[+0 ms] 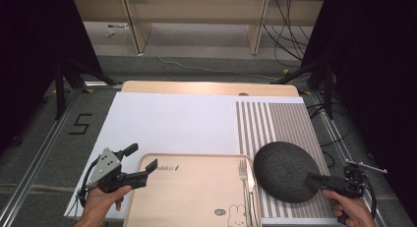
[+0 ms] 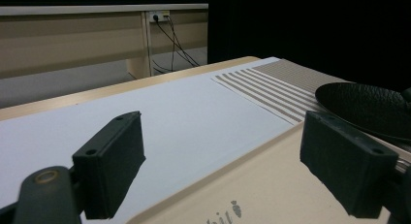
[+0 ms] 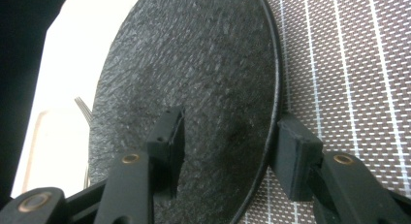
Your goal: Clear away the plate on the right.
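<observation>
Meanwhile, the right claw [image 3: 225, 151] straddles the near rim of a dark plate [image 3: 194, 64], one jaw over the textured face and the other outside the edge, jaws apart and, by the look of it, not yet pressing on the plate. In the high view the plate [image 1: 285, 170] lies on a striped mat [image 1: 285, 119] at the right of the tabletop, its left edge just beside a tray [image 1: 192, 197] where a fork [image 1: 244, 175] rests along the right rim. The left claw [image 1: 142, 163], jaws wide apart and holding nothing, hovers at the tray's upper left corner, one jaw over the tray and the other over the white sheet [image 1: 172, 119]. Judging from this, the risk lies in the thin bite at the rim: a shallow grip could let the plate tip or slip as it lifts, and a swing leftward could knock the fork or catch the tray's edge
</observation>
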`<state>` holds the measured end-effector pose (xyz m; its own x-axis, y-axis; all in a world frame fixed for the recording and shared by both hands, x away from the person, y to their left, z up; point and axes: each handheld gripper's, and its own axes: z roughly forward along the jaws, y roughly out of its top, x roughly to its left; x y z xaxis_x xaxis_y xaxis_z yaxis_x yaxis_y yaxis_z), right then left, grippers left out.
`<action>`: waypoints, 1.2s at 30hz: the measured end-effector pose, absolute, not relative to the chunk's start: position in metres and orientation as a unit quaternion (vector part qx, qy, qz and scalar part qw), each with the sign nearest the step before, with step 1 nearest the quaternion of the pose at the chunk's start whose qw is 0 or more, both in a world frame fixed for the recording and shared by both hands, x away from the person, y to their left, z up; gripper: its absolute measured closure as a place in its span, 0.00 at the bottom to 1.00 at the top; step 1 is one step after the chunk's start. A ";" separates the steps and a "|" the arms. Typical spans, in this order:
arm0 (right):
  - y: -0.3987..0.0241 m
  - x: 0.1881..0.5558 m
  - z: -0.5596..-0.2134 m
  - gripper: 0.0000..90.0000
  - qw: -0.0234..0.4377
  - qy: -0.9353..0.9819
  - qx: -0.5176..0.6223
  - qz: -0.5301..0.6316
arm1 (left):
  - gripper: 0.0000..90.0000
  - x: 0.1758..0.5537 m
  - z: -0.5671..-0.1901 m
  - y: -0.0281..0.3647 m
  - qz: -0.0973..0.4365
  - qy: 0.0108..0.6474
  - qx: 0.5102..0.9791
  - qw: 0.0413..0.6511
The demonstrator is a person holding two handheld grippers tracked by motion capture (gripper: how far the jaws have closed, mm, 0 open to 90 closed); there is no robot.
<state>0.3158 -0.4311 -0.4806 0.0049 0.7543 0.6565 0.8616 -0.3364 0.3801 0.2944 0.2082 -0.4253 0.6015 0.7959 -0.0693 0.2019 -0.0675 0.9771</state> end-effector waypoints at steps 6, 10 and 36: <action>-0.433 0.316 -0.481 0.58 0.076 -0.564 -0.708 -0.417 | 0.17 0.294 -0.425 0.207 0.257 0.364 0.685 0.577; -0.433 0.317 -0.482 0.58 0.077 -0.562 -0.709 -0.419 | 0.17 0.294 -0.426 0.207 0.255 0.364 0.685 0.577; -0.438 0.317 -0.488 0.79 0.086 -0.535 -0.729 -0.417 | 0.17 0.296 -0.426 0.206 0.255 0.362 0.687 0.576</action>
<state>0.3175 -0.4381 -0.4879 0.0785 0.7087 0.7012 0.8529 -0.4118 0.3208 0.2959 0.2059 -0.4261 0.6074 0.7916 -0.0661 0.2031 -0.0743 0.9763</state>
